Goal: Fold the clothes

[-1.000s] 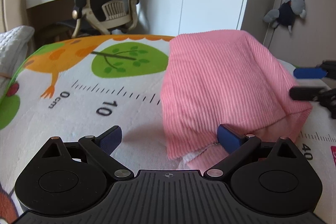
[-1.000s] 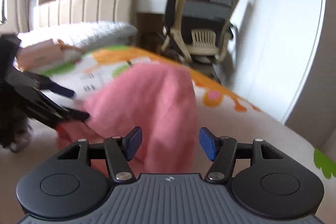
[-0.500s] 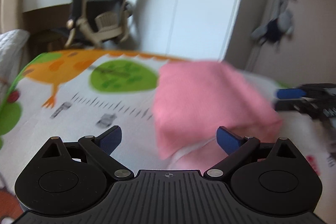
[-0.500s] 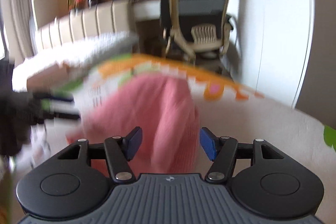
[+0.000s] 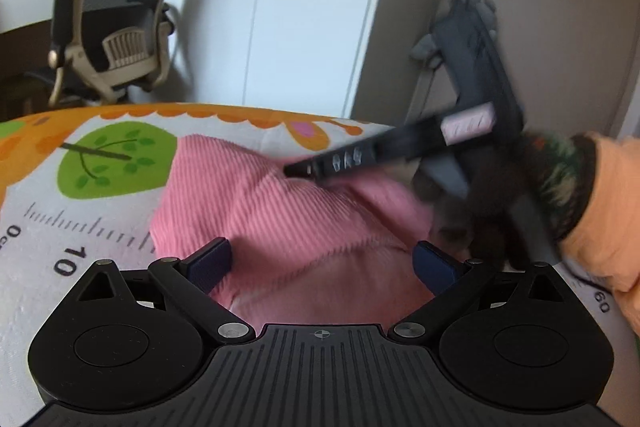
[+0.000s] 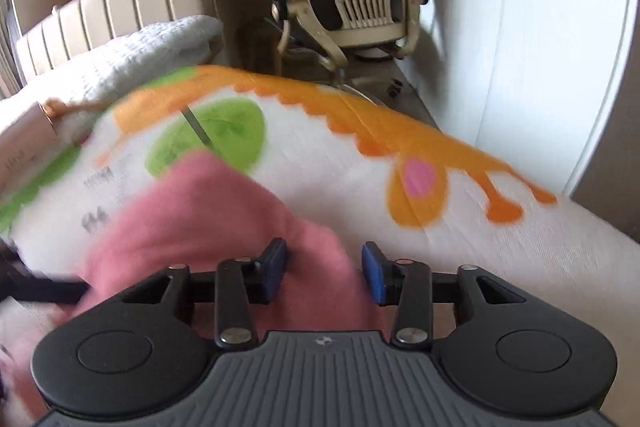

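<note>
A pink ribbed garment (image 5: 280, 219) lies folded on a printed play mat (image 5: 60, 227). My left gripper (image 5: 322, 265) is open at its near edge, with the cloth spreading across the wide gap between the fingers. My right gripper (image 5: 298, 169), held by a gloved hand (image 5: 500, 195), reaches in from the right and its tip sits on the top of the garment, which creases there. In the right wrist view the right gripper (image 6: 324, 269) is open with a narrow gap, and the pink cloth (image 6: 208, 211) fills most of that gap. The view is blurred.
An orange sleeve (image 5: 608, 211) fills the right edge. An office chair (image 5: 116, 23) and a desk stand beyond the mat's far edge. A white quilt (image 6: 120, 63) lies at the far left, with a headboard behind it. A white wardrobe (image 5: 320, 7) and a door are at the back.
The right gripper swung in from the right onto the top of the garment, and its fingers came closer together. The left gripper shifted right, so the cloth now spans its gap.
</note>
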Motion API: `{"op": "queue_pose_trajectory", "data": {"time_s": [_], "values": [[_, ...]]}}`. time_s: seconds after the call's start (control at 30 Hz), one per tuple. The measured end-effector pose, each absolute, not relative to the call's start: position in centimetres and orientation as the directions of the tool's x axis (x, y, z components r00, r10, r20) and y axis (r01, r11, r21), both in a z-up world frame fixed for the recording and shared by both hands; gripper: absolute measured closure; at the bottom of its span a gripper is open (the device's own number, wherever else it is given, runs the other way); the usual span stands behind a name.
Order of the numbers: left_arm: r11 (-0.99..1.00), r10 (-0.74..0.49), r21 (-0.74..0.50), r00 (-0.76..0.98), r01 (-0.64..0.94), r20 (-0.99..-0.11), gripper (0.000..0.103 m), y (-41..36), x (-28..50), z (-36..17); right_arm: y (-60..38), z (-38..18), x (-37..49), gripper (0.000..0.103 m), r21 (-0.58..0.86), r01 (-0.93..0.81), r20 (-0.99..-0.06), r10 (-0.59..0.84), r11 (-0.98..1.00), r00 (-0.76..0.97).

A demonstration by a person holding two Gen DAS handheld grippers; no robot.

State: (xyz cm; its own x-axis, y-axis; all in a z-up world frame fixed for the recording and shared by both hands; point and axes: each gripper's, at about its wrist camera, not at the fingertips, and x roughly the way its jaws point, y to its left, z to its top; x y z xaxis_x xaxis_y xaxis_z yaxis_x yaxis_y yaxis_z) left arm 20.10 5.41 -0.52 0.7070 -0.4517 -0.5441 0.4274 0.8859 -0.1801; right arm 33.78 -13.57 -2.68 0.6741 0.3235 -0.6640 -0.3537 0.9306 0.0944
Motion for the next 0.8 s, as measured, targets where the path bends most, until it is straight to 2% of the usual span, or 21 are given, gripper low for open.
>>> {"op": "queue_pose_trajectory", "data": {"time_s": [0.1, 0.2, 0.27, 0.3, 0.33, 0.37, 0.4, 0.43, 0.53, 0.6, 0.73, 0.8], "values": [[0.888, -0.448, -0.184, 0.704, 0.421, -0.552, 0.003, 5.8, 20.2, -0.7, -16.1, -1.5, 32.0, 0.056, 0.218, -0.336, -0.636, 0.394, 0.916, 0.664], [0.892, -0.442, -0.189, 0.705, 0.411, -0.554, 0.003, 6.1, 20.3, -0.9, -18.3, -1.1, 30.2, 0.04, 0.331, -0.333, -0.604, 0.469, 0.883, 0.644], [0.894, -0.437, -0.183, 0.707, 0.409, -0.556, 0.002, 6.0, 20.2, -0.9, -18.5, -1.6, 29.3, 0.04, 0.371, -0.338, -0.603, 0.501, 0.865, 0.62], [0.895, -0.435, -0.179, 0.708, 0.409, -0.557, 0.002, 6.0, 20.2, -0.9, -18.6, -1.8, 28.9, 0.041, 0.391, -0.34, -0.602, 0.517, 0.855, 0.608], [0.895, -0.433, -0.177, 0.708, 0.408, -0.558, 0.002, 5.9, 20.1, -0.8, -18.7, -2.1, 28.5, 0.057, 0.41, -0.342, -0.601, 0.532, 0.846, 0.596], [0.895, -0.433, -0.176, 0.707, 0.41, -0.559, 0.002, 5.9, 20.0, -0.8, -18.3, -2.2, 28.2, 0.068, 0.414, -0.347, -0.606, 0.539, 0.842, 0.585], [0.893, -0.437, -0.177, 0.705, 0.413, -0.559, 0.002, 5.9, 19.9, -0.8, -17.9, -1.9, 27.6, 0.085, 0.412, -0.361, -0.6, 0.547, 0.837, 0.584], [0.891, -0.44, -0.177, 0.703, 0.417, -0.559, 0.002, 5.9, 19.8, -0.8, -17.6, -1.5, 27.1, 0.095, 0.41, -0.375, -0.592, 0.555, 0.831, 0.584], [0.871, -0.473, -0.179, 0.684, 0.458, -0.555, 0.002, 5.7, 18.9, -0.6, -17.1, 1.0, 25.3, 0.095, 0.391, -0.439, -0.524, 0.588, 0.809, 0.616], [0.854, -0.496, -0.17, 0.669, 0.492, -0.554, 0.002, 5.4, 18.3, -0.5, -17.5, 1.7, 24.5, 0.095, 0.374, -0.445, -0.524, 0.581, 0.814, 0.622], [0.833, -0.525, -0.186, 0.64, 0.521, -0.56, 0.002, 6.1, 17.8, -0.3, -18.2, -1.1, 24.1, 0.095, 0.292, -0.365, -0.647, 0.463, 0.884, 0.606], [0.819, -0.564, -0.265, 0.629, 0.508, -0.535, 0.002, 7.7, 18.0, 0.6, -18.5, -3.2, 24.2, 0.096, 0.293, -0.338, -0.679, 0.444, 0.894, 0.585]]}}
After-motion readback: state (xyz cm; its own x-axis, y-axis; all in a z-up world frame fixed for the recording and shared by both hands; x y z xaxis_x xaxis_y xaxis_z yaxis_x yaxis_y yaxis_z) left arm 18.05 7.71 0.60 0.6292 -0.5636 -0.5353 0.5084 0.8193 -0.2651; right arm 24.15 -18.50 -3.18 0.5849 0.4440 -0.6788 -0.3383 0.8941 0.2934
